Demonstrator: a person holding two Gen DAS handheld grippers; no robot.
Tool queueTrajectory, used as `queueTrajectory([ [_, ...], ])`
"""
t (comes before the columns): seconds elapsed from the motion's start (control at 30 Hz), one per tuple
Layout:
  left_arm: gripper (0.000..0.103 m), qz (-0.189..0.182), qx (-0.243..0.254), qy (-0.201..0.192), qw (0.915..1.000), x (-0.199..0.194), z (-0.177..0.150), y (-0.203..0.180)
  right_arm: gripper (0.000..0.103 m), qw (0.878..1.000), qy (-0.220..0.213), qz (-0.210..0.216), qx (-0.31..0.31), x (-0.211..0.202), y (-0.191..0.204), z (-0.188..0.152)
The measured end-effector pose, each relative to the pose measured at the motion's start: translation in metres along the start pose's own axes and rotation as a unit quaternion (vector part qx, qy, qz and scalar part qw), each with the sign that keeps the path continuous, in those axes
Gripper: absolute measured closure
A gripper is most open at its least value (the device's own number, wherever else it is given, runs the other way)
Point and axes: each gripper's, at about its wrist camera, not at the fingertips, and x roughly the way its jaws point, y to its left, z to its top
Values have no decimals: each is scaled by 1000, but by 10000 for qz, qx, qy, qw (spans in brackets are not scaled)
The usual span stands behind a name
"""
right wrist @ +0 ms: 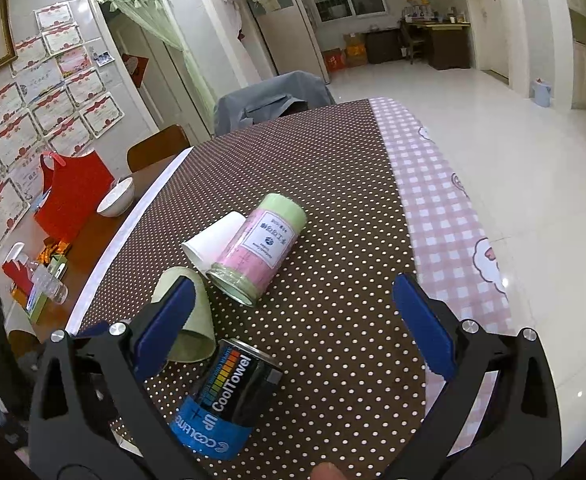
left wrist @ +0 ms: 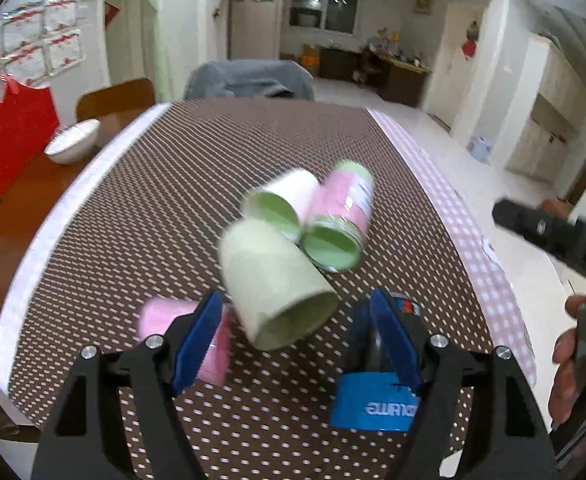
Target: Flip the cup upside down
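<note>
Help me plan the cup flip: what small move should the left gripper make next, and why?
Probably ease the left gripper forward so its open fingers straddle the pale green cup. That cup lies on its side on the dotted tablecloth, mouth toward the camera, just ahead of the fingertips and ungripped. The right gripper is open, holding nothing.

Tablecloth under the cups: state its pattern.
Tablecloth: brown with small white dots; clearest in the right wrist view.

Bright ceiling lights, floor glare, fisheye-curved edges; left wrist view motion-blurred.
</note>
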Motion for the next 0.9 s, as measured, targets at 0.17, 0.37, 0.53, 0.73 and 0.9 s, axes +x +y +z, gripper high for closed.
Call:
queueTrajectory([
  [0.17, 28, 232, -157, -278, 9992, -20, 9, 18, 6, 9999, 5, 44, -96, 1, 12, 1],
  [0.37, 28, 456, -244, -569, 9970, -42, 16, 29, 6, 9997, -20, 117, -227, -1, 26, 4],
  [0.53, 28, 575, -329, -740, 9951, -56, 18, 36, 6, 9993, -31, 183, -337, -2, 38, 6],
  [0.73, 28, 699, -402, -903, 9926, -69, 18, 43, 6, 9988, -26, 248, -420, -3, 47, 7],
  [0.9, 28, 765, -444, -1017, 9909, -76, 19, 48, 6, 9987, 50, 298, -413, -3, 51, 6],
])
